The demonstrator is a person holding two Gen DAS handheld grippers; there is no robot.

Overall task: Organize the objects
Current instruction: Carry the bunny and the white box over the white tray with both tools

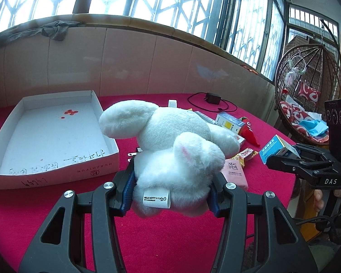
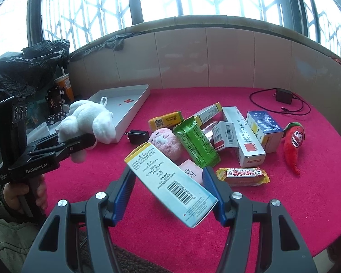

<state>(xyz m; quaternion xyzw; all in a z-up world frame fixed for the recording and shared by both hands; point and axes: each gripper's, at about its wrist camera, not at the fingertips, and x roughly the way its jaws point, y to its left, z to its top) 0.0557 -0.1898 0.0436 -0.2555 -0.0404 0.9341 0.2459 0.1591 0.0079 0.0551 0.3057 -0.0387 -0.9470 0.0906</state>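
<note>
While both claws sit nearest the lenses, each is already clamped on something: the left claw (image 1: pixel 171 193) squeezes the rump of a white plush rabbit (image 1: pixel 168 141), its blue pads sunk into the fur beside the sewn label, and the right claw (image 2: pixel 168 193) grips a pale blue medicine carton (image 2: pixel 170 184) across its narrow sides, the box tilted with its barcode end toward six o'clock. The rabbit looks light and soft, so it should sag and swing; a hold on the firm body rather than an ear or limb seems wise. The carton is stiff but thin card, likely to crush or slip if pinched hard, so the flat opposite faces are the right place. Farther out on the red counter (image 2: pixel 284 193), at twelve to two o'clock from the right claw, lies the unsorted heap: a green foil packet (image 2: pixel 194 141), a pink plush ball (image 2: pixel 164 143), a Liquid Sealant box (image 2: pixel 245 136), an orange snack bar (image 2: pixel 242 175) and a red plush chili (image 2: pixel 293 143). At ten o'clock from the left claw waits the open white cardboard tray (image 1: pixel 97 170), seemingly the destination. Beyond everything a black charger (image 2: pixel 284 95) rests near the tiled wall.
</note>
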